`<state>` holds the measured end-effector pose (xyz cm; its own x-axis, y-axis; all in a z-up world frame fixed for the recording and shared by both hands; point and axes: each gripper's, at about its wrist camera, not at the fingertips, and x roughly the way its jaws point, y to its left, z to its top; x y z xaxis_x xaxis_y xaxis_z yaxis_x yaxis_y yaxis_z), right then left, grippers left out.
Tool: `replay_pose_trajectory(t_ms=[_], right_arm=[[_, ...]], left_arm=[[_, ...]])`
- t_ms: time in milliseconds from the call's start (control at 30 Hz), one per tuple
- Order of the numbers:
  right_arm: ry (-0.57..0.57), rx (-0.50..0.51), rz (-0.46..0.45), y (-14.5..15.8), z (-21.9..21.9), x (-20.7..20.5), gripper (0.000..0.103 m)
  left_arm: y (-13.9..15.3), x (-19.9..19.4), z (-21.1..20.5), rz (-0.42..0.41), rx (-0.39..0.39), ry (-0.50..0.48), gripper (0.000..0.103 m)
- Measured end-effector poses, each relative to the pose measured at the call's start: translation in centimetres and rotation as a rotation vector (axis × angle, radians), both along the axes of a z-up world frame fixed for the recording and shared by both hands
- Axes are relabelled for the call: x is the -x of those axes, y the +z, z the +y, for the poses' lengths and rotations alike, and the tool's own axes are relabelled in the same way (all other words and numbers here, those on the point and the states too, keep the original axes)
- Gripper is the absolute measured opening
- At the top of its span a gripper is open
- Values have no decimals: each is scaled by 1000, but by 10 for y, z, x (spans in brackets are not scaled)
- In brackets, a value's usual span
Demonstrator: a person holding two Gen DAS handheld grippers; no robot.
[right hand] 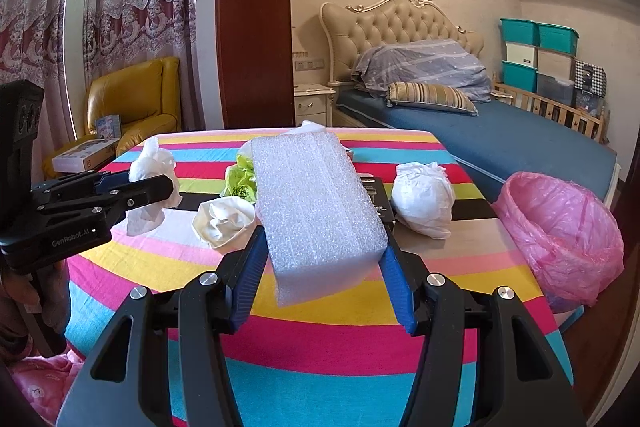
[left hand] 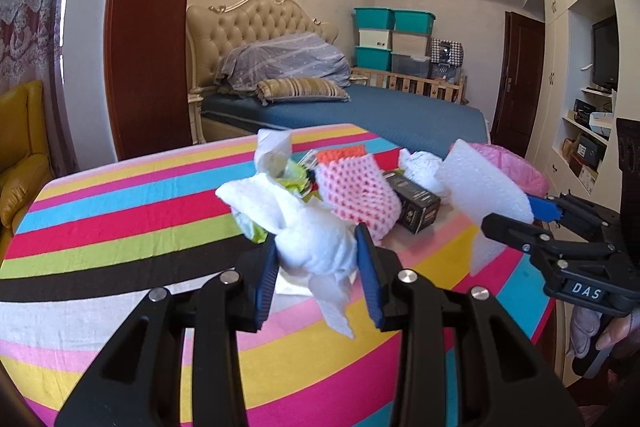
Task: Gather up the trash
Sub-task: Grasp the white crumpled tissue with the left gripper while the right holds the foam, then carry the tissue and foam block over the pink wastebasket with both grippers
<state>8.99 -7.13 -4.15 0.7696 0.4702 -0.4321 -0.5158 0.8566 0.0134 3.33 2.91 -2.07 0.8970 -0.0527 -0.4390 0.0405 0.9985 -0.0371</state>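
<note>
A: White paper first. In the left wrist view, the left gripper [left hand: 318, 259] has its blue pads closed on a crumpled paper towel [left hand: 304, 227], lifted clear of the striped tablecloth [left hand: 120, 195].

B: And what sits around that towel?

A: Just behind it, a scrap of green wrapper [left hand: 294, 179]. To the right of the towel lies a pink foam net [left hand: 356, 191], then a black box [left hand: 414, 205], then a white crumpled bag [left hand: 424, 167]. Farther right, the right gripper [left hand: 516, 215] clamps a white foam block [left hand: 482, 183], and behind that block shows the pink bin bag [left hand: 516, 163].

B: Now the right wrist view?

A: Here the foam block [right hand: 316, 203] fills the middle, pinched at its near end between the blue pads of the right gripper [right hand: 324, 267], tilted up and away over the tablecloth [right hand: 320, 347]. Left of the block sit a beige paper wad [right hand: 224, 221] and the green wrapper [right hand: 240, 181]. Well left, the left gripper [right hand: 160, 187] holds the paper towel [right hand: 154, 167] in the air. Right of the block lies the crumpled bag [right hand: 424, 199], with the black box [right hand: 378, 199] partly hidden between them. Beyond the table's right edge stands the bin bag [right hand: 560, 227], mouth open.

B: Anything inside it?

A: I cannot tell.
</note>
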Motion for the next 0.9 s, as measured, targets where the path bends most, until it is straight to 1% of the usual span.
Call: replay_pose_trajectory(t_ms=[333, 433, 667, 900], right_arm=[[-72, -19, -35, 7, -17, -1, 53], [-93, -27, -45, 10, -25, -2, 53], [-162, -33, -65, 15, -50, -8, 53], [-274, -39, -86, 21, -95, -18, 53]], left_arm=[[3, -13, -18, -40, -34, -35, 36], [6, -20, -27, -48, -45, -60, 36], [17, -44, -59, -76, -67, -163, 36], [19, -72, -99, -81, -91, -264, 36]])
